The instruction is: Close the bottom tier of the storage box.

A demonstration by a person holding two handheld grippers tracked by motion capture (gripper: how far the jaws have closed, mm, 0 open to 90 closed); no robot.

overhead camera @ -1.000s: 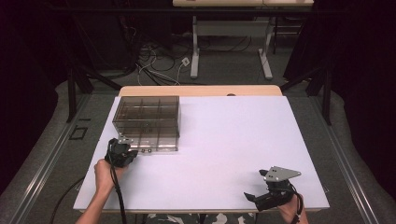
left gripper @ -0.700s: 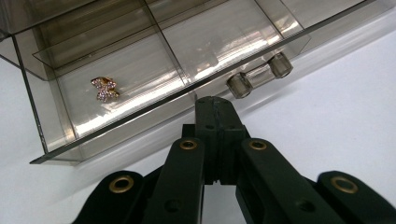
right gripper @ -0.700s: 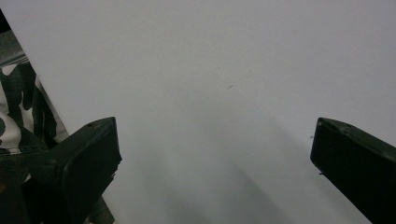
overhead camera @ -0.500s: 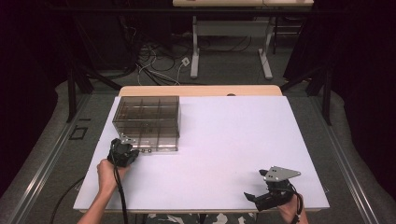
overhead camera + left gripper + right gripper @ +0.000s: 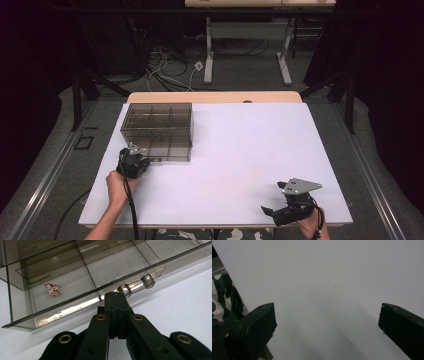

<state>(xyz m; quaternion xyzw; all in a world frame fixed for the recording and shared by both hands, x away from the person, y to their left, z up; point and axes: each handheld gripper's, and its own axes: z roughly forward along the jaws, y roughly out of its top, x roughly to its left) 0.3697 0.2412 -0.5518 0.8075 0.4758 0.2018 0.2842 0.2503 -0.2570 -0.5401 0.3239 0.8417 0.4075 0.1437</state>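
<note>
A smoked transparent box with divided compartments is seen at the far left of the white surface, its lowest drawer drawn slightly out toward the person. In the high view the left claw is placed at the box's near left corner, directly against the drawer front. In the left gripper view the left claw is shown with its jaws pressed together, their joined tip meeting the drawer's clear bar handle at that handle's left end; whether the handle is pinched or merely touched cannot be told. A small gold, jewelled ornament is seen lying inside the drawer, in a compartment to the left of and beyond the claw tip, behind the drawer's front wall and well apart from the jaws. The right claw is held near the surface's near right corner, far from the box. In the right gripper view the right claw is shown spread wide over bare surface, with nothing between its jaws.
</note>
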